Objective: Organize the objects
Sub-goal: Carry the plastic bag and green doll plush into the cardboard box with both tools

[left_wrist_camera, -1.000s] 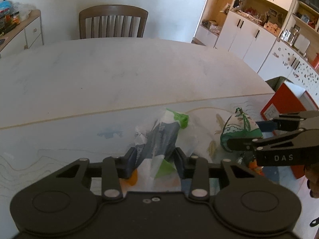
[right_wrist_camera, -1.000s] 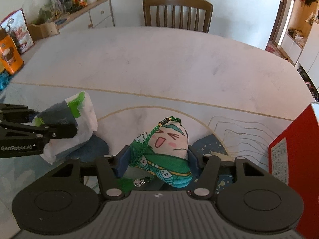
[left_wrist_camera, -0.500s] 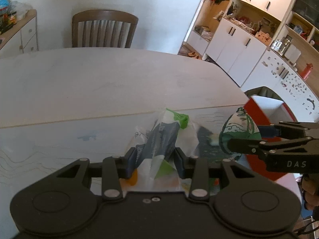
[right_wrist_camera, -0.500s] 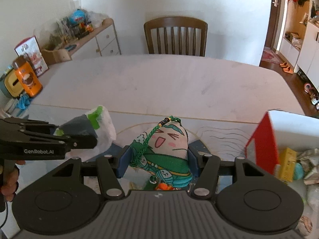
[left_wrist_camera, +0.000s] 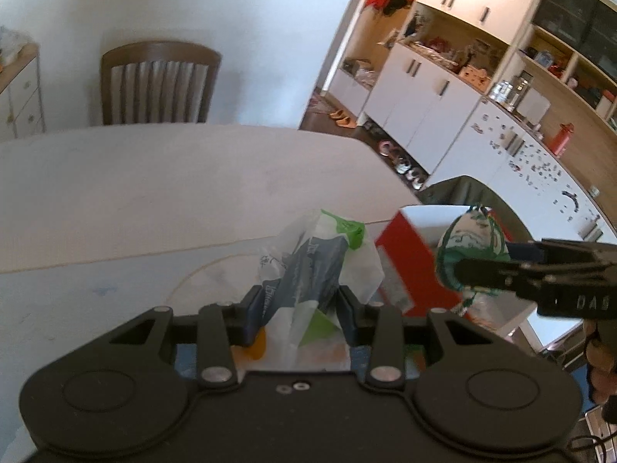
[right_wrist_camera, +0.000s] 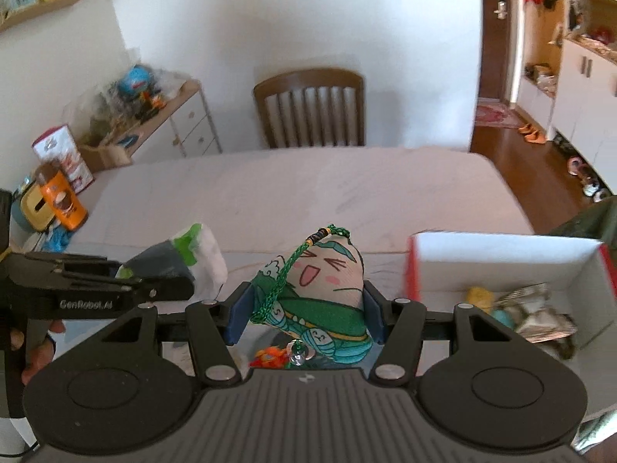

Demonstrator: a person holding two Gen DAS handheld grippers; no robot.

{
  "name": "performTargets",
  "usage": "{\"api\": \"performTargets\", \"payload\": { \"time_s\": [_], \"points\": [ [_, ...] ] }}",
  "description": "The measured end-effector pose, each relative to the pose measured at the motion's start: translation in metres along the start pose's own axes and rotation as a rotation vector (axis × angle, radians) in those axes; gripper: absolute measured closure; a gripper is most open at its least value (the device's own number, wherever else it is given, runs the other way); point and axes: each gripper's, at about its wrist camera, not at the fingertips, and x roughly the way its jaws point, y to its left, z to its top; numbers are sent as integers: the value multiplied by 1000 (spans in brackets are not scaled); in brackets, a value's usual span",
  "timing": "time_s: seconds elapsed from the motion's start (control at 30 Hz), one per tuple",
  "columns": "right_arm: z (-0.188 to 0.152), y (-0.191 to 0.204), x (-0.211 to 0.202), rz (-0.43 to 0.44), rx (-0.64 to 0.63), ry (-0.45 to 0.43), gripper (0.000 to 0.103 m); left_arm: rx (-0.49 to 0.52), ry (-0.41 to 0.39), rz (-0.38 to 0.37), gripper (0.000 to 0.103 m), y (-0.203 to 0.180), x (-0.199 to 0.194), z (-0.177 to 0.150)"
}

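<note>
Both loads had lifted since the earlier frame: left hand-held gripper [left_wrist_camera: 297, 308] clamped on the crumpled bag [left_wrist_camera: 316, 266] mid-frame, right hand-held gripper [right_wrist_camera: 306, 308] on the plush charm [right_wrist_camera: 324, 289], neither yet inside the part-filled red box [right_wrist_camera: 501, 254] at right.

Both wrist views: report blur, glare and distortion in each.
Left wrist view: chair motion-smeared, red box soft, fisheye bends the cabinets, dark corner vignette. Right wrist view: box rim streaked, plush toy fairly sharp, wall bright and washed out.
</note>
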Motion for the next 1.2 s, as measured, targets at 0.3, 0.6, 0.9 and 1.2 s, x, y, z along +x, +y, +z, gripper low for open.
{"api": "performTargets", "payload": {
  "time_s": [0.3,0.6,0.9,1.2],
  "points": [
    [16,-68,-37,-74,20,-61,45,88,-5,-51,64,-69,15,15],
    [12,-148,-47,-148,62,-62,45,149,9,-69,64,-140,51,26],
    [-16,-215,-30,-176,104,-7,45,193,54,-55,64,-193,101,31],
    [-53,-241,0,-157,84,104,44,238,108,-22,64,-229,154,30]
  ]
}}
